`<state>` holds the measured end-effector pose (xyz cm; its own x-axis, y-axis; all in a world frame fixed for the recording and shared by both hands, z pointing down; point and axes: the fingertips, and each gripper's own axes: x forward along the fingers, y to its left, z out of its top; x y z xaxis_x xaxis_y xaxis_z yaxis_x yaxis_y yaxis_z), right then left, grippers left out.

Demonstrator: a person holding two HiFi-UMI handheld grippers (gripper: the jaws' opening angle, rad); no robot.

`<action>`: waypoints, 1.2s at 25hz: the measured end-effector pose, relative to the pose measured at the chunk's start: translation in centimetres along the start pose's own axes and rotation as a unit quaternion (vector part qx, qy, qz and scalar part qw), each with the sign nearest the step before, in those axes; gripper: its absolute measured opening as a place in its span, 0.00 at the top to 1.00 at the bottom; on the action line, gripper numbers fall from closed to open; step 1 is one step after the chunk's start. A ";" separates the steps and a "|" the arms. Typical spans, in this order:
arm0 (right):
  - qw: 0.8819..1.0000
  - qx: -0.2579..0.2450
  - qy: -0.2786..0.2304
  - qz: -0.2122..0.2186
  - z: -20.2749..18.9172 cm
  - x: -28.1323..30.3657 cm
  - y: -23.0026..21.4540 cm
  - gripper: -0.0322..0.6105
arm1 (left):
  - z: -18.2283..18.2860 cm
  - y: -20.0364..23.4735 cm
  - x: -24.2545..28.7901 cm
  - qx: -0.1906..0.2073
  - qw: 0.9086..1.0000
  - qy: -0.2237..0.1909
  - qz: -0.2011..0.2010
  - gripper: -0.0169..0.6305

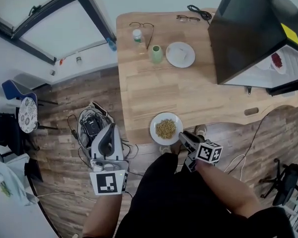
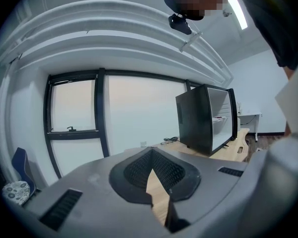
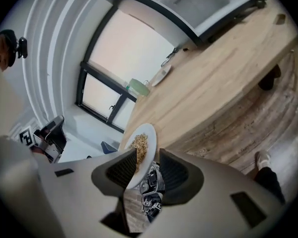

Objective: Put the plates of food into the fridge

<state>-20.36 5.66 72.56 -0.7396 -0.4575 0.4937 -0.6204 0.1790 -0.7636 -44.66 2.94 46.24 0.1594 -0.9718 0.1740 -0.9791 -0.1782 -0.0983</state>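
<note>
A white plate of yellowish grain food (image 1: 166, 128) sits at the near edge of the wooden table (image 1: 198, 93). My right gripper (image 1: 184, 137) is at the plate's near right rim. In the right gripper view the plate (image 3: 141, 145) stands between the jaws of that gripper (image 3: 146, 165), against the left pad, with a gap to the right pad. My left gripper (image 1: 109, 129) hangs over the floor left of the table, shut and empty (image 2: 151, 155). The black fridge (image 1: 248, 29) stands open at the table's right end, with a plate of red food (image 1: 277, 61) inside.
At the far end of the table are a white plate (image 1: 180, 54), a green cup (image 1: 156, 54), a small bottle (image 1: 137, 35) and two pairs of glasses (image 1: 141, 26). An open bag (image 1: 92, 125) lies on the wood floor under my left gripper. A chair (image 1: 25, 114) stands far left.
</note>
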 end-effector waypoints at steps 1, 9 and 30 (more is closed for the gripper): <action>1.000 0.011 0.004 0.001 -0.3 0.4 -0.2 0.70 | -0.5 0.0 0.0 -0.002 1.000 0.006 0.001 0.97; 0.998 0.037 0.023 0.045 -1.1 2.1 0.3 0.85 | -1.4 -1.2 1.3 0.003 1.000 0.023 -0.009 0.97; 0.982 0.109 -0.139 0.061 13.0 -10.0 -2.4 0.90 | 8.3 -11.4 8.5 0.033 0.995 -0.054 -0.083 0.97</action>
<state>-8.07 -1.54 64.09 -0.6871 -0.6691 0.2833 -0.4382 0.0706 -0.8961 -31.05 -4.56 40.73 0.3343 -0.9384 0.0880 -0.9282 -0.3440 -0.1420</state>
